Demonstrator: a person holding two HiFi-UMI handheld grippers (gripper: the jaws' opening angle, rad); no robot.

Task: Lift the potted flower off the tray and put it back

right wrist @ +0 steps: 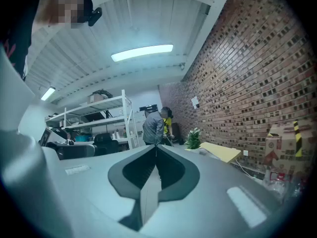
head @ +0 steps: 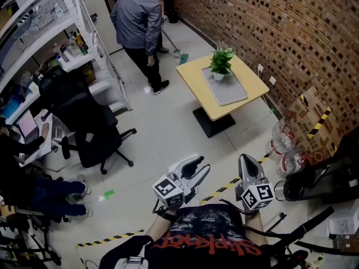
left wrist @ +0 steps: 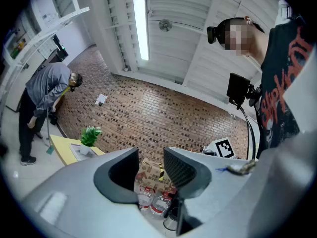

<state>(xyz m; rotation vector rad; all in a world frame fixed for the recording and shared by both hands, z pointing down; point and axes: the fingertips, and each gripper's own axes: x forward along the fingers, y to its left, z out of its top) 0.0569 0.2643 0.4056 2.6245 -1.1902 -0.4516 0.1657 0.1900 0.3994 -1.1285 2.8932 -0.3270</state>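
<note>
A small potted flower [head: 221, 63] with green leaves in a white pot stands on a grey tray [head: 225, 88] on a yellow table [head: 196, 72] beside the brick wall, far from me. It also shows small in the left gripper view as the potted flower [left wrist: 89, 137] and in the right gripper view as the potted flower [right wrist: 193, 139]. My left gripper [head: 197, 167] is held near my chest, jaws apart, nothing between them. My right gripper [head: 247, 162] sits beside it with its jaws pressed together, empty.
A person [head: 139, 24] with a broom stands behind the table. A black office chair [head: 90, 129] and white shelving [head: 67, 43] stand at the left. Cardboard boxes [head: 311, 119] and water bottles [head: 283, 144] lie along the brick wall. Yellow-black tape [head: 224, 188] marks the floor.
</note>
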